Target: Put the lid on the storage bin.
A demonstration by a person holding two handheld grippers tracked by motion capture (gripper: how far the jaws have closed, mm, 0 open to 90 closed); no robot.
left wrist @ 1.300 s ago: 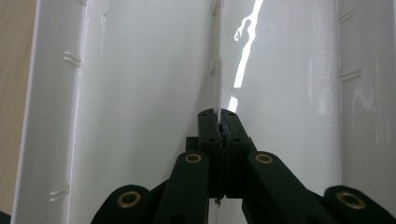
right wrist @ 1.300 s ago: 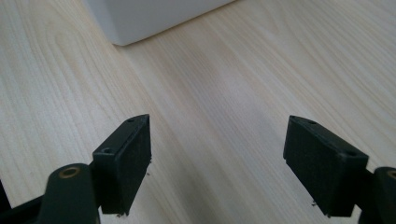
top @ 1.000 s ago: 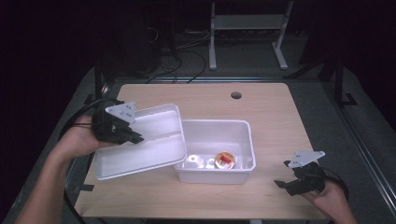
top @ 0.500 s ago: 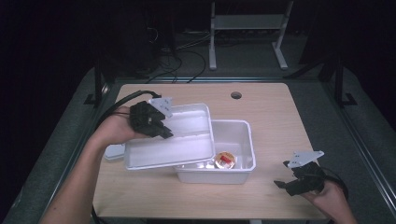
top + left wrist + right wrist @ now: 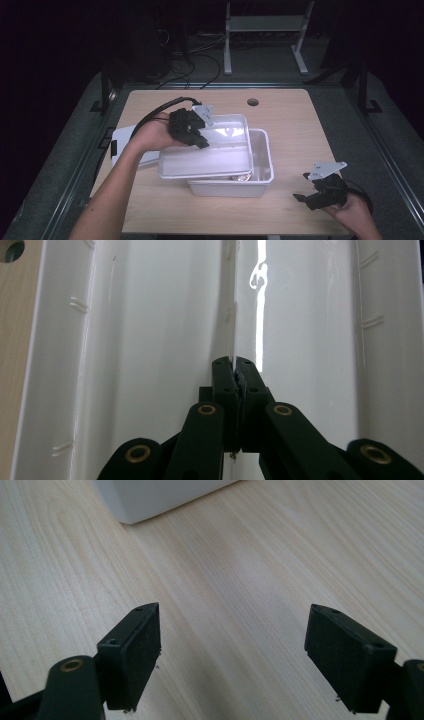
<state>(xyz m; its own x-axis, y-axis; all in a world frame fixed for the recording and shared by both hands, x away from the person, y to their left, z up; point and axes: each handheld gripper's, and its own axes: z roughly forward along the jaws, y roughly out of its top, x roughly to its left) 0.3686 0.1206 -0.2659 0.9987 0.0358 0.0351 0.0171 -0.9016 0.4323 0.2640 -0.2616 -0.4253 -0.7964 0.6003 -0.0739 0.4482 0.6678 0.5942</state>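
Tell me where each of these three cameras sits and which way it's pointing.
High view: fixed above the person's side, looking forward and down on the table; both forearms enter from below, carrying the left gripper and right gripper.
Left gripper view: rides that gripper, looking along its jaws shut on the lid's centre ridge.
Right gripper view: rides that gripper, looking low across bare wood past open jaws toward a corner of the white bin.
Shared: the high and left gripper views both show the lid; the high and right gripper views both show the bin.
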